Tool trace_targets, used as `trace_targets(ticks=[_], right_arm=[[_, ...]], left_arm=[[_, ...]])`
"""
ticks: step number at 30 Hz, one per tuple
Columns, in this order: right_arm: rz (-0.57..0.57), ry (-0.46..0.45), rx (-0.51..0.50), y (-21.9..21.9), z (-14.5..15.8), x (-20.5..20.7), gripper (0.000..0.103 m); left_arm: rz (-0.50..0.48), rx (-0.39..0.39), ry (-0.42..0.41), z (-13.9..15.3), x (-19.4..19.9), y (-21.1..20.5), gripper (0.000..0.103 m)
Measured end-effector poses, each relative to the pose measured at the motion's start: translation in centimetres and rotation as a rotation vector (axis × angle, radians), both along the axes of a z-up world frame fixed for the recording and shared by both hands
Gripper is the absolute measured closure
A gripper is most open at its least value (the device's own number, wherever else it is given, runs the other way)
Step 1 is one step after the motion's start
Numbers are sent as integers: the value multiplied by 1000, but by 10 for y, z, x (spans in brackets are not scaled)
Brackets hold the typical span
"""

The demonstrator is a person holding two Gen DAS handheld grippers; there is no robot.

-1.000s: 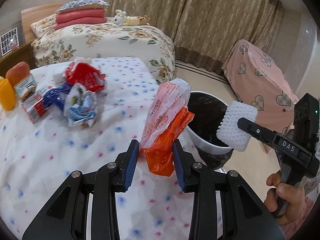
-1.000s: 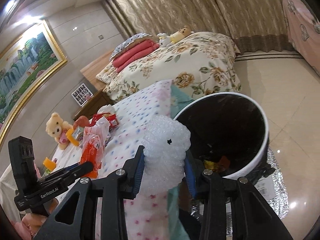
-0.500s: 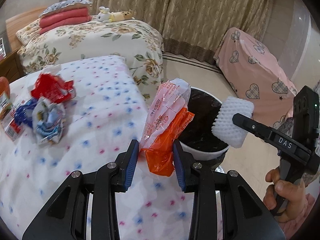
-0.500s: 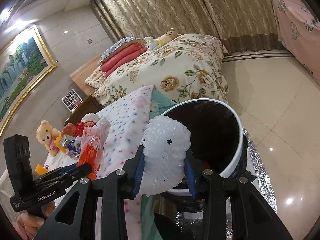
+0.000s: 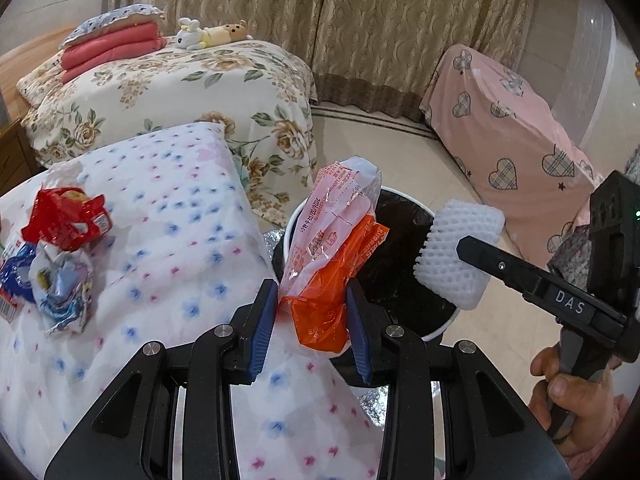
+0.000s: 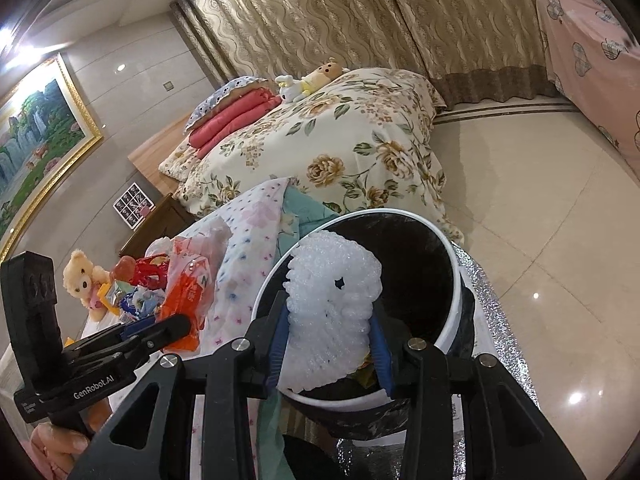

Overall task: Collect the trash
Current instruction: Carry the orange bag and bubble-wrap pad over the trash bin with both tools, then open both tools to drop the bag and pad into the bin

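Note:
My left gripper (image 5: 312, 324) is shut on an orange and pink plastic wrapper (image 5: 332, 252), held at the table's edge beside the white trash bin (image 5: 440, 326) with its black liner. My right gripper (image 6: 330, 344) is shut on a white foam net (image 6: 332, 312), held over the bin's (image 6: 450, 280) open mouth. The foam net also shows in the left wrist view (image 5: 460, 256), and the wrapper in the right wrist view (image 6: 188, 288). More trash lies on the dotted tablecloth (image 5: 160, 240): a red wrapper (image 5: 66, 218) and a crumpled blue-white wrapper (image 5: 60, 292).
A floral bed (image 5: 180, 80) with pillows and plush toys stands behind the table. A pink heart-print covered piece (image 5: 504, 136) stands at the right. A teddy bear (image 6: 86, 280) sits on the far end of the table. Shiny foil lies on the floor under the bin.
Both grippers have moved toward the bin with their loads. The foam net now hangs over the bin's mouth, and the wrapper is at the table's edge beside the bin.

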State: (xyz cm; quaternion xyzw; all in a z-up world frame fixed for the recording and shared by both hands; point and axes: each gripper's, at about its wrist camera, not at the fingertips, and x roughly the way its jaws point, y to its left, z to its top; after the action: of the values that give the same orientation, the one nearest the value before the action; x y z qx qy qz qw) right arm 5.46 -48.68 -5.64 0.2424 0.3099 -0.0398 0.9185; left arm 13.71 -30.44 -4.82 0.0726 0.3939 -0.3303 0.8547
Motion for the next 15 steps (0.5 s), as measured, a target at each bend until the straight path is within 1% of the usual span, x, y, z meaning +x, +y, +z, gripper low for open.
trace_targets(ticks=[9, 15], right_arm=[[0, 17, -7, -5, -2, 9, 62], [1, 29, -6, -10, -5, 15, 62]], left_arm=[[-11, 26, 11, -6, 7, -18, 70], [-18, 28, 17, -9, 10, -24, 69]])
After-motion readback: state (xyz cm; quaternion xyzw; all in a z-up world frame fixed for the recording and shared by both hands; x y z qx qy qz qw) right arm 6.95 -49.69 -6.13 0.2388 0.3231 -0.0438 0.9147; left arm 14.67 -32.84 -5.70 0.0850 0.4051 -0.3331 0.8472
